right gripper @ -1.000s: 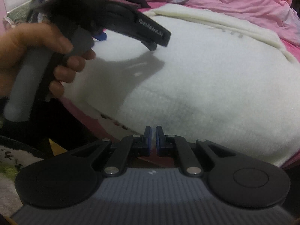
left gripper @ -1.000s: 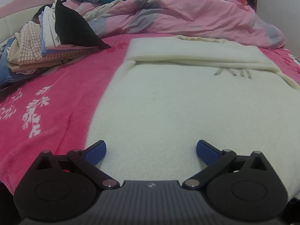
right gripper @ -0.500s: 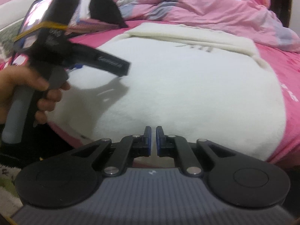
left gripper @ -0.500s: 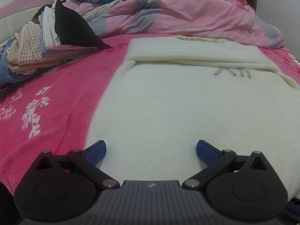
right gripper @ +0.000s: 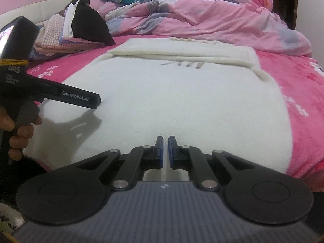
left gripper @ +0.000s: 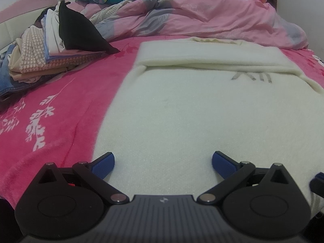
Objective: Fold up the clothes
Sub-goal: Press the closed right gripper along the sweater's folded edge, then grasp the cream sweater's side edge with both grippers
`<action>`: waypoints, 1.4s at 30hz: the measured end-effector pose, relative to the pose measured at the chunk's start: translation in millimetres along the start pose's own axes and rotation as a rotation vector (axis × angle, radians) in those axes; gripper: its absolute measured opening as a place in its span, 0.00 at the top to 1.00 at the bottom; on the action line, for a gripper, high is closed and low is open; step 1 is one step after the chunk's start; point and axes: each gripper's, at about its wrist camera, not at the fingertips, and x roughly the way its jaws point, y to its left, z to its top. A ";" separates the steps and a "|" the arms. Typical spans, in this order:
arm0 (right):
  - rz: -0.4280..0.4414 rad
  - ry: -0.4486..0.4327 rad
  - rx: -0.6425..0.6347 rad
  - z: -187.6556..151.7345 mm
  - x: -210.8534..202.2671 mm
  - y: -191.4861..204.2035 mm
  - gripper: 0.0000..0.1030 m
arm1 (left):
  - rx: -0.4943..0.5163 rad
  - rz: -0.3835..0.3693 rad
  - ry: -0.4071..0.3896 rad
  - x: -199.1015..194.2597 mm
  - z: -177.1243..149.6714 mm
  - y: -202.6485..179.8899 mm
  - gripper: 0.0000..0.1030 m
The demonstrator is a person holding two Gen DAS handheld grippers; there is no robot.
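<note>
A cream garment (left gripper: 194, 109) lay spread flat on the pink bed cover (left gripper: 60, 105), its far edge folded over into a thick band near grey lettering. The left tool (left gripper: 163, 163) hovered over the garment's near edge, fingers spread wide and gripping nothing. The right tool (right gripper: 165, 151) sat at the same near edge, its blue pads nearly together with nothing between them. A pile of clothes (left gripper: 40, 58) rested far left, a rumpled pink duvet (left gripper: 202, 16) behind.

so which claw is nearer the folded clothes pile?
Left. The left claw hovers over the cream garment's left side, toward the clothes pile; the right claw sits further right.
</note>
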 end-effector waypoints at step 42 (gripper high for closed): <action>0.017 -0.002 -0.010 -4.7 4.5 -2.0 0.95 | 0.015 -0.341 -0.128 -54.0 -67.6 90.6 0.20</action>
